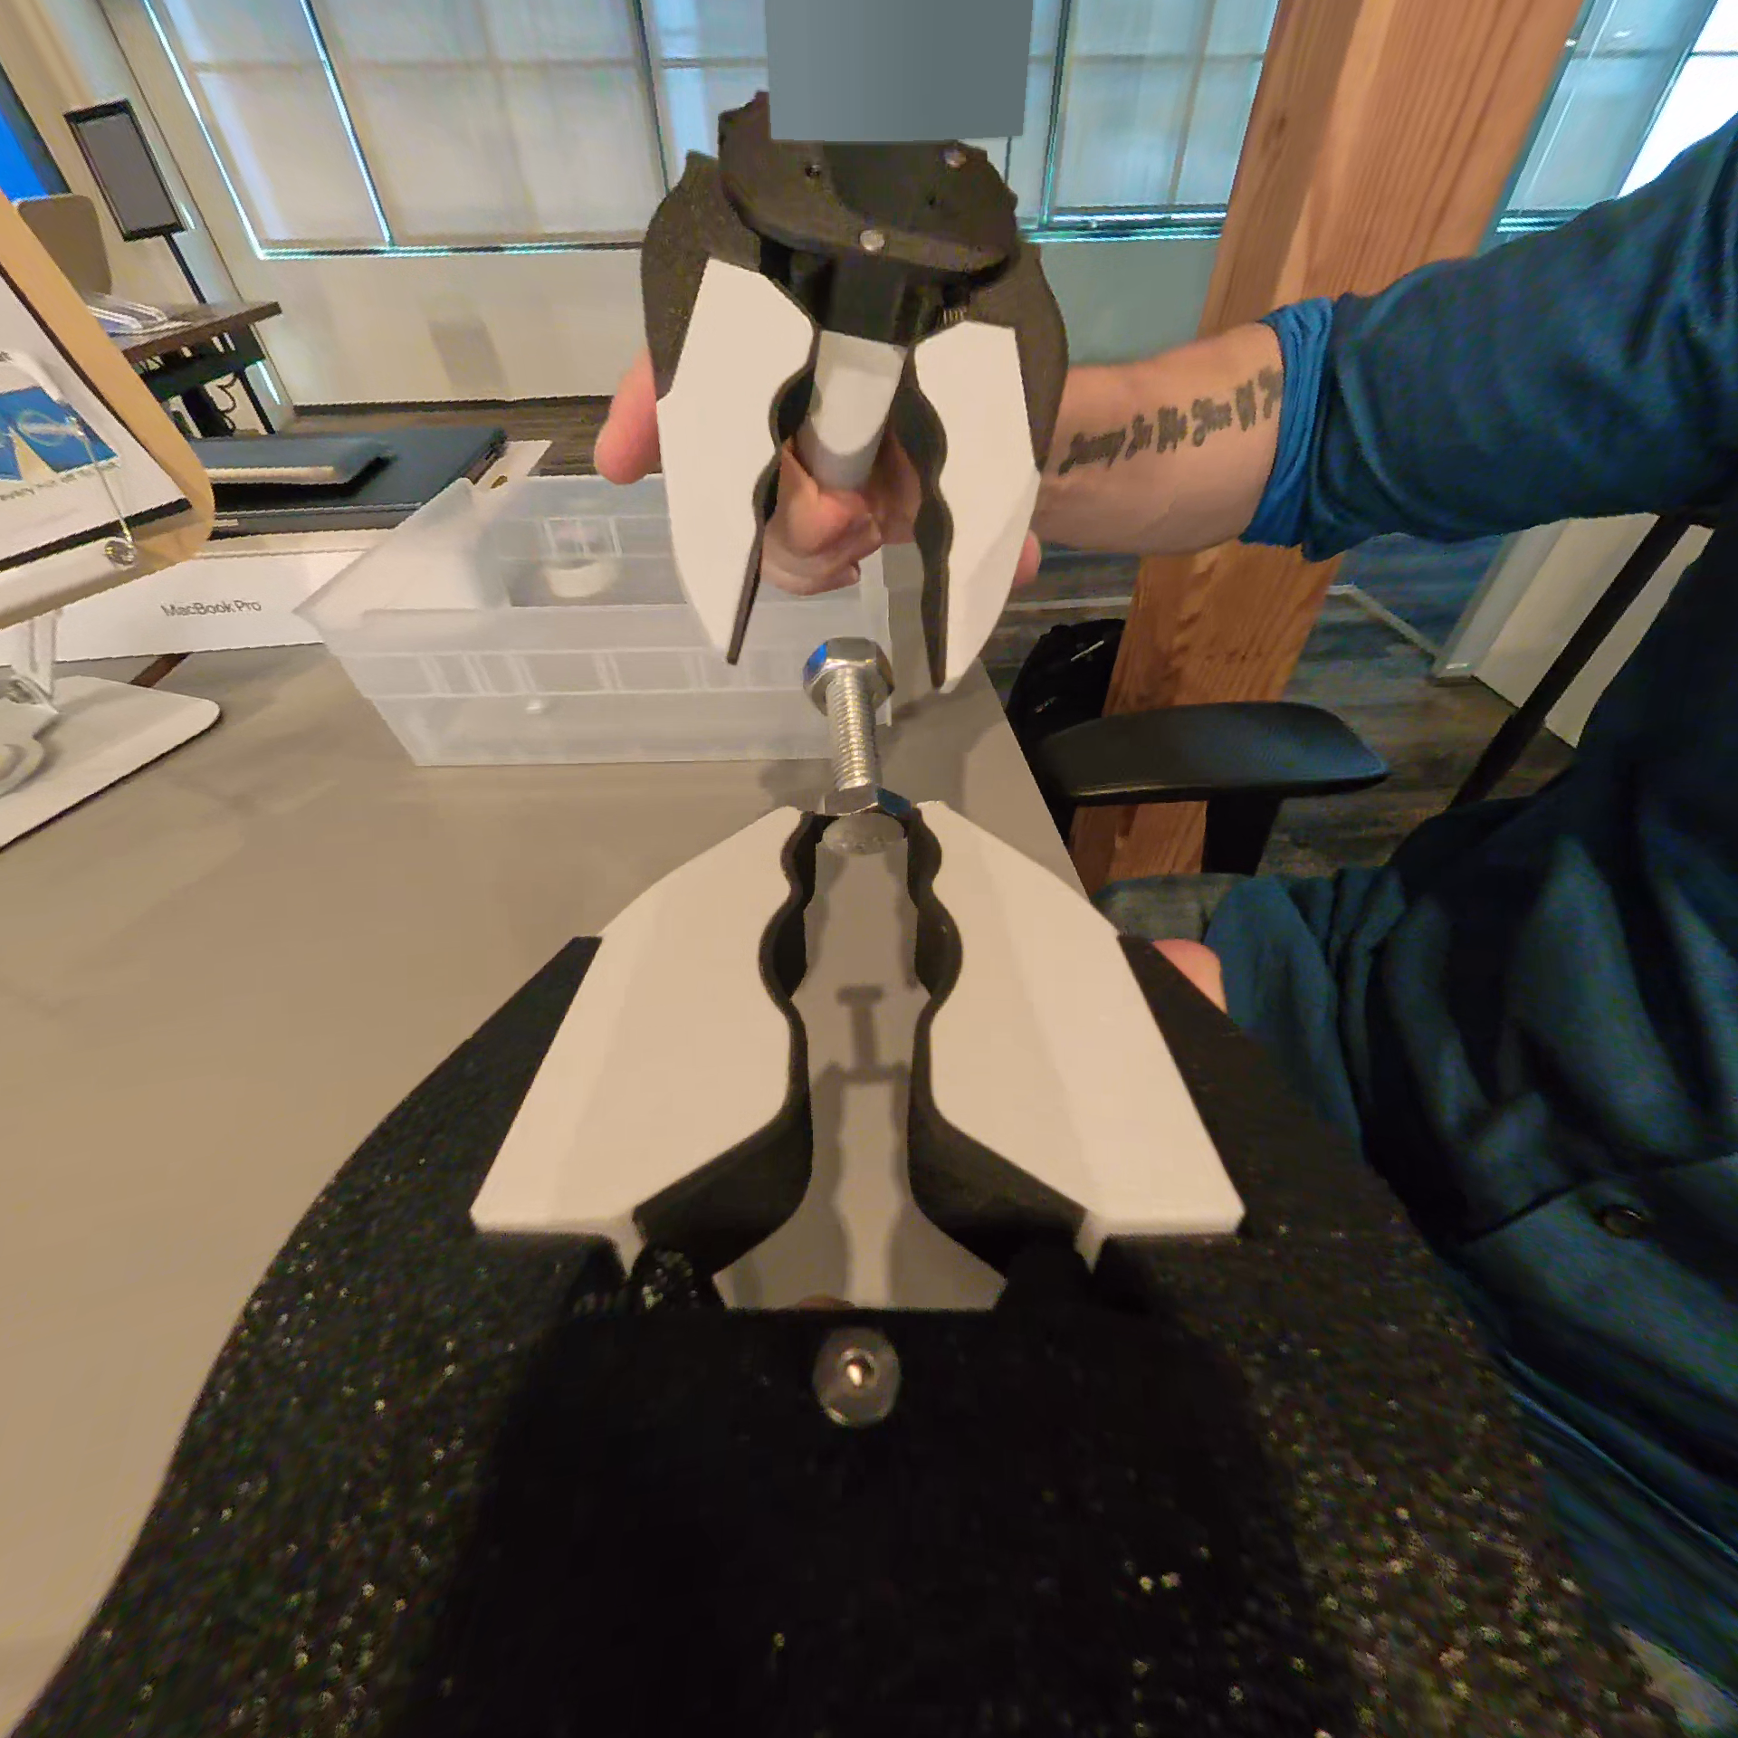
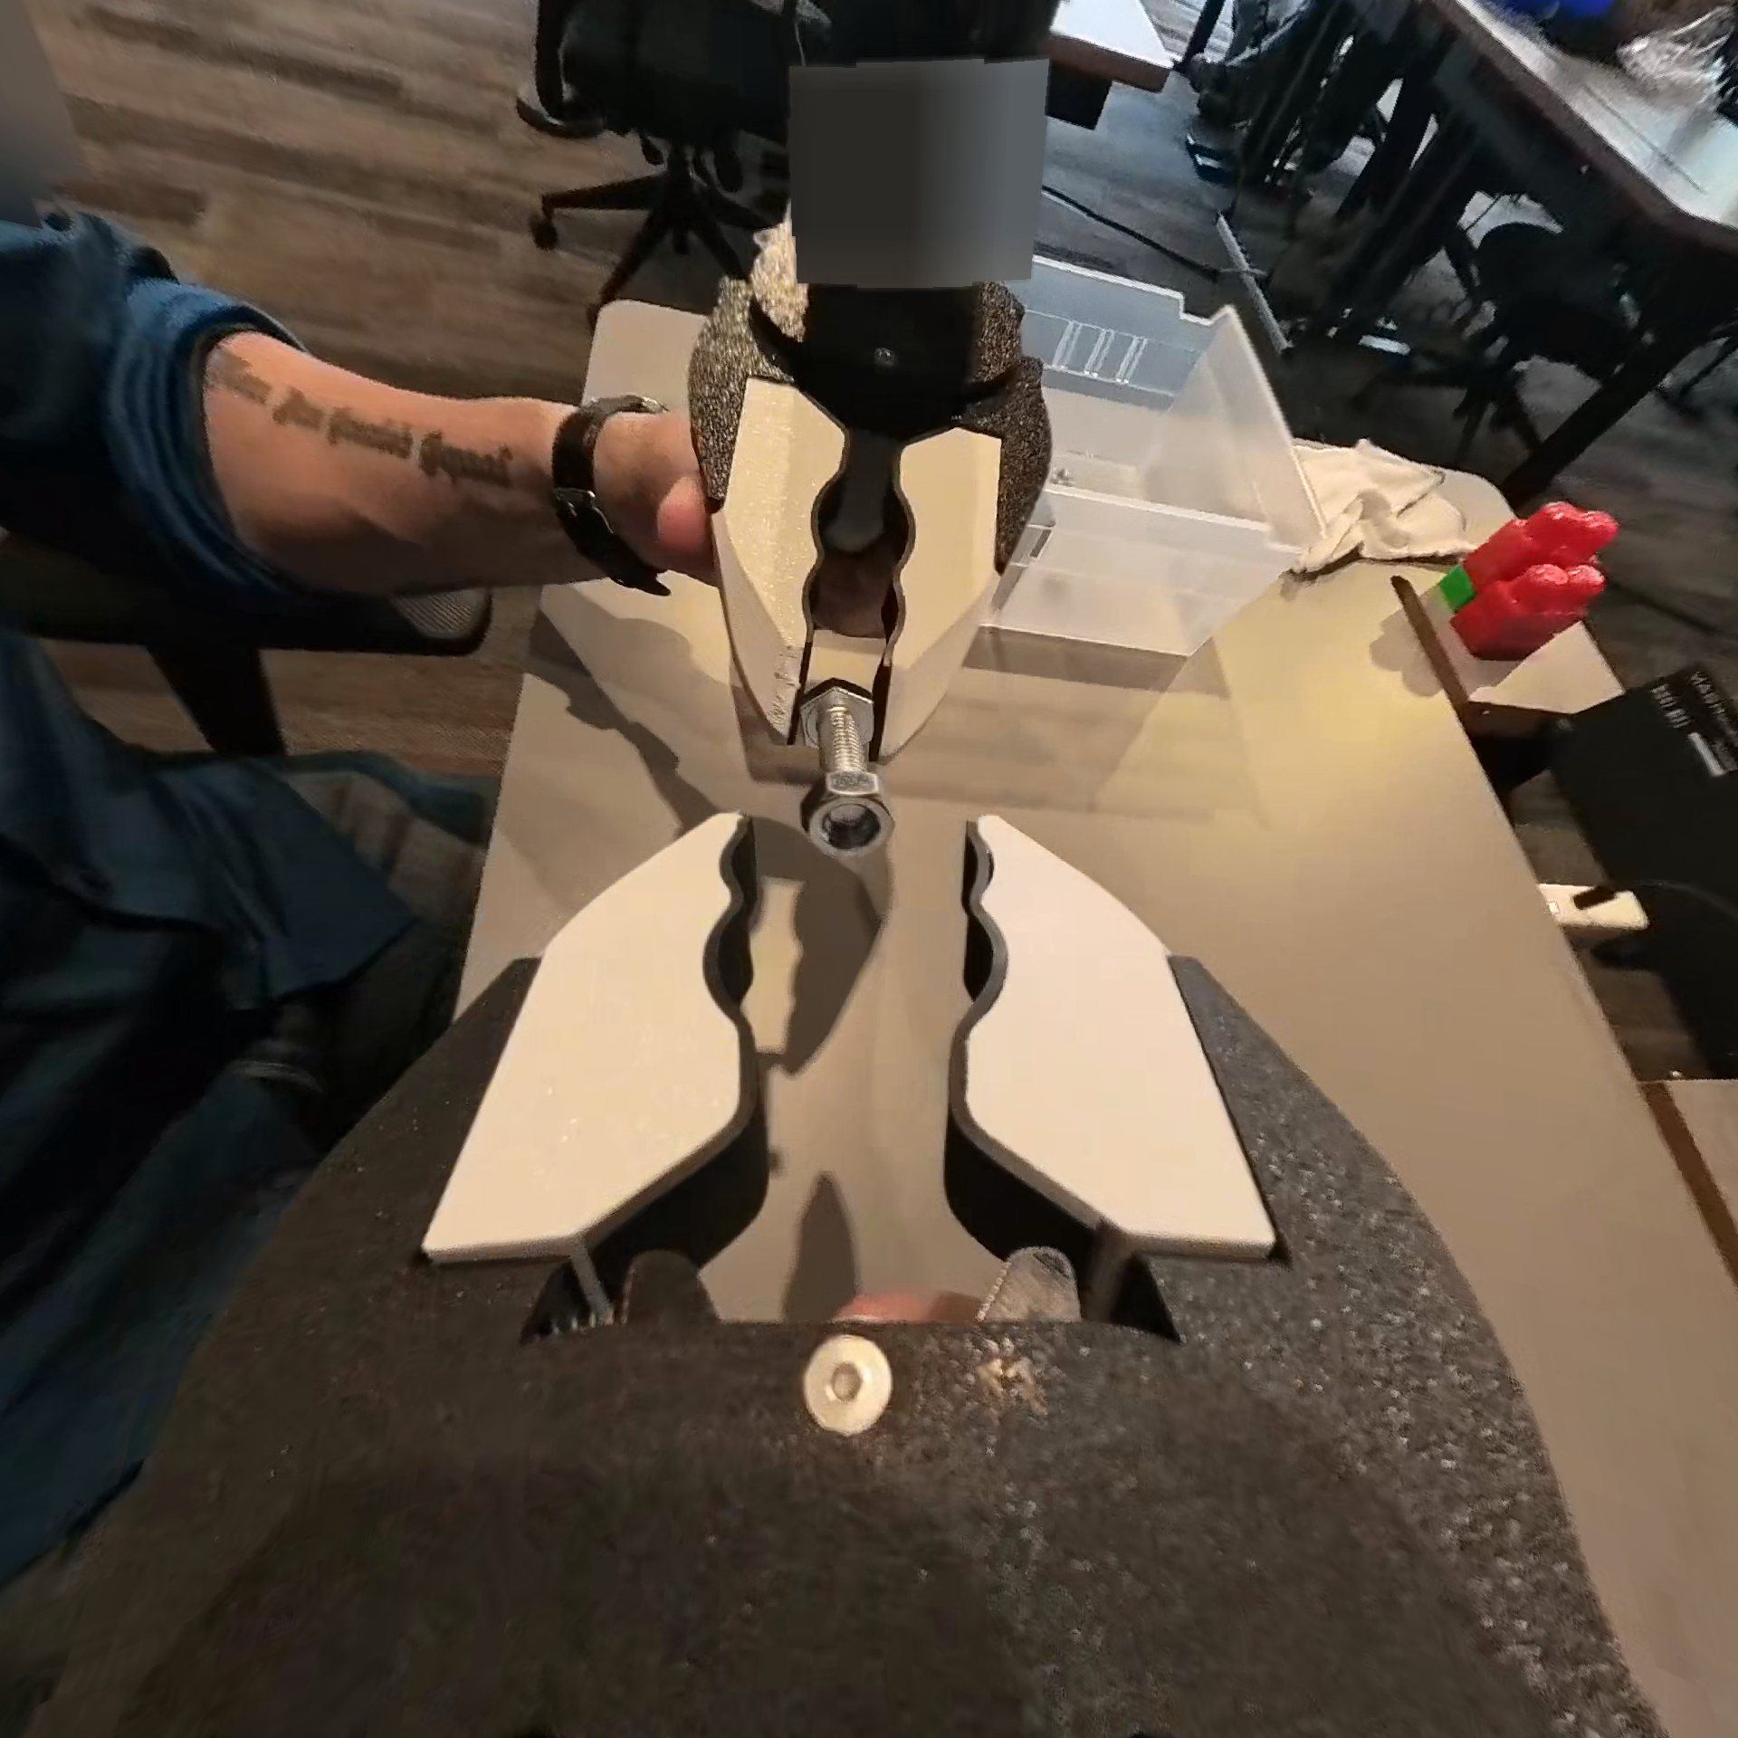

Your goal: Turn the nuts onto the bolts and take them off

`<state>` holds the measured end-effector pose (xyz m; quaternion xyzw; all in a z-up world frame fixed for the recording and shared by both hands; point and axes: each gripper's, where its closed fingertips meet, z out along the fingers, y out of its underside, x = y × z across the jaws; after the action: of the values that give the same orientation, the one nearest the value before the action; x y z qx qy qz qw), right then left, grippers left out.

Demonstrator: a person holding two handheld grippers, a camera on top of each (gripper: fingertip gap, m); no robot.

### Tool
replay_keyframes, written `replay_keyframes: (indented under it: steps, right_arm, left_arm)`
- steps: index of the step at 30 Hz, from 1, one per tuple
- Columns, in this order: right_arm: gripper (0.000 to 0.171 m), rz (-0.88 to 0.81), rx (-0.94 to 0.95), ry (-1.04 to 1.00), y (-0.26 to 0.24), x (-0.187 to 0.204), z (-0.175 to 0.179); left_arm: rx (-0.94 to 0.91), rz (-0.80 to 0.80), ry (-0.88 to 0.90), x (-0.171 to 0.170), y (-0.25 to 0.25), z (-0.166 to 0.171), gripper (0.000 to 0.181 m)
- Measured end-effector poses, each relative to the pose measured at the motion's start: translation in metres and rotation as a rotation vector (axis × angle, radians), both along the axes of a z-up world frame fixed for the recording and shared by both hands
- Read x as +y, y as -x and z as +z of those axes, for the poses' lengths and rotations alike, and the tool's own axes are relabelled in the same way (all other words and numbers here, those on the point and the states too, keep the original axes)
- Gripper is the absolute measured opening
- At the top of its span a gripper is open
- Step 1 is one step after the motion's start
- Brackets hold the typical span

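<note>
I am pinching the bolt [image 1: 854,743] by its head in my left gripper [image 1: 861,828], holding it steady above the table [image 1: 282,893], while my right gripper [image 2: 858,851] is spreading just short of the nut [image 2: 846,823] on the far threaded end, ready to turn it.

Bolt [image 2: 840,734] head half hidden between left hand-held gripper [image 2: 837,743] fingers; far chairs [image 2: 658,141] blurred; red toy [image 2: 1528,588] unidentifiable.
</note>
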<state>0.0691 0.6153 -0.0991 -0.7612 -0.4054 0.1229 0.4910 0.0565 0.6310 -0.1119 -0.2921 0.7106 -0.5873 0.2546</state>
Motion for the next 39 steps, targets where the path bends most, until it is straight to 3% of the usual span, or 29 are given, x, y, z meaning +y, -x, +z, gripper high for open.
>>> replay_keyframes:
  steps: [4,8,12,22,25,28,31,35,39]
  right_arm:
    - [0.037,0.004,-0.039,-0.026,0.004,0.002,-0.003]
    - [0.019,0.022,-0.050,-0.022,0.007,0.000,-0.004]
    - [0.018,0.013,0.000,0.032,0.006,-0.002,-0.002]
    - [0.018,-0.112,0.688,0.715,-0.003,-0.003,-0.012]
    - [0.018,-0.096,0.875,0.839,-0.005,-0.004,-0.013]
    - [0.018,-0.075,0.940,0.865,-0.005,-0.004,-0.016]
    - [0.030,-0.057,0.910,0.821,-0.004,-0.004,-0.013]
    - [0.044,-0.081,0.732,0.637,-0.009,-0.001,-0.010]
    - [0.046,-0.094,0.371,0.251,-0.021,0.003,0.001]
  left_arm:
    - [0.006,-0.011,0.002,-0.002,0.000,0.000,0.018]
    - [0.008,-0.010,-0.002,-0.003,0.000,-0.001,0.018]
    - [-0.002,-0.004,-0.012,-0.002,0.000,-0.001,0.018]
    - [-0.025,0.146,-0.279,0.004,-0.009,-0.012,0.018]
    - [-0.039,0.168,-0.319,0.001,-0.010,-0.012,0.017]
    - [-0.033,0.168,-0.325,0.001,-0.010,-0.013,0.018]
    - [-0.027,0.153,-0.291,0.000,-0.012,-0.014,0.018]
    - [-0.023,0.121,-0.209,0.000,-0.010,-0.011,0.018]
    - [-0.011,0.065,-0.086,0.001,-0.005,-0.004,0.018]
